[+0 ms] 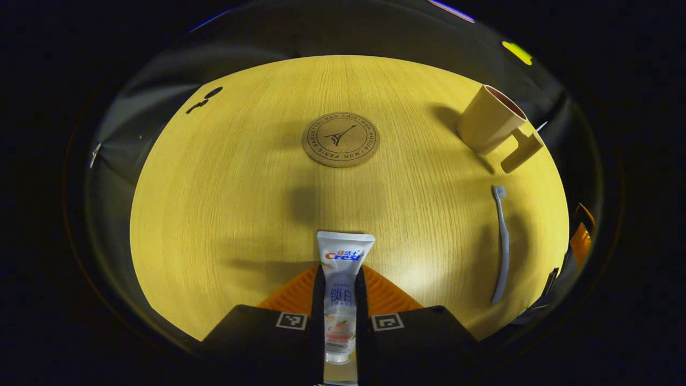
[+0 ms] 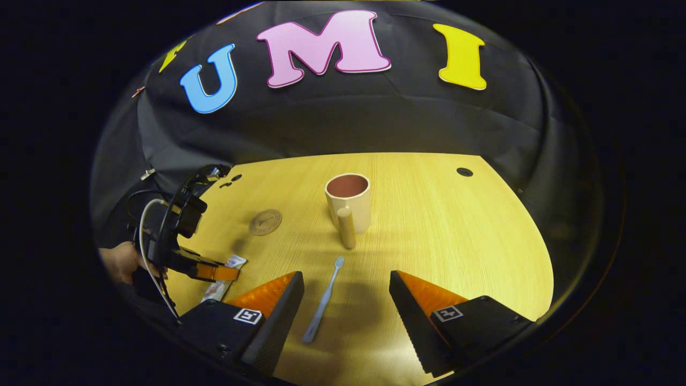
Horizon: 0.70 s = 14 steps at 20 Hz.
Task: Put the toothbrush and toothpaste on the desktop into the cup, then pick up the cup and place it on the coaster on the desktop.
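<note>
One cup stands empty; left gripper clamps the toothpaste, right gripper spread wide.

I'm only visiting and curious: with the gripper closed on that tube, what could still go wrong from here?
The left gripper pinches the toothpaste along its soft body, so it may squeeze or slip. The cup is narrow and unsteadied; a tilted tube might tip it. The right gripper, open over the toothbrush, could nudge it aside.
</note>
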Tool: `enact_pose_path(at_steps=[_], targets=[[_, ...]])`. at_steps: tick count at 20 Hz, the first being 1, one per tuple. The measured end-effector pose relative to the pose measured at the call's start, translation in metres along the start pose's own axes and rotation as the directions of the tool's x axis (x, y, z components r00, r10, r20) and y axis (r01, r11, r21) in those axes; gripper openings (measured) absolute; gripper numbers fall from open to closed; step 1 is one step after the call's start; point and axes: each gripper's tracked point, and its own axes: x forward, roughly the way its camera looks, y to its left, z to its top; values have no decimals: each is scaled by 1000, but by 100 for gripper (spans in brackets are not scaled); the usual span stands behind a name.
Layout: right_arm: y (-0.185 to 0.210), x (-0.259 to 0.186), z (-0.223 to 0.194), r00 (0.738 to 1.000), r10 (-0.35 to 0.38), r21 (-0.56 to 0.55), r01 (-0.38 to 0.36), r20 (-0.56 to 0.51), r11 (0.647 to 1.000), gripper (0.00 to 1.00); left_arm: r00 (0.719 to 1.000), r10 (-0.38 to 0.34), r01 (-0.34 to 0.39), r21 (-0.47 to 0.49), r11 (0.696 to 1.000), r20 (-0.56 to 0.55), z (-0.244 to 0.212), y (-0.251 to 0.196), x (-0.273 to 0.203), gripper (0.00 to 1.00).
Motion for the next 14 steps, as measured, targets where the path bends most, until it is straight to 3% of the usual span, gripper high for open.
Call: enact_pose_path(at_steps=[1, 2, 7, 14], targets=[[5, 2, -7, 1000, 1, -1, -1, -29, 1000, 98, 1000, -7, 7, -2, 1000, 3, 0, 0, -1, 24], [10, 3, -13, 999, 1, -3, -2, -54, 1000, 98, 1000, -15, 15, 1, 1000, 10, 0, 0, 0, 28], [15, 26, -39, 979, -25, -14, 22, -200, 1000, 99, 998, -51, 51, -6, 999, 38, 1, 0, -1, 28], [15, 65, -73, 917, -77, 10, 88, -392, 996, 99, 995, -73, 76, -29, 997, 71, 2, -1, 0, 28]])
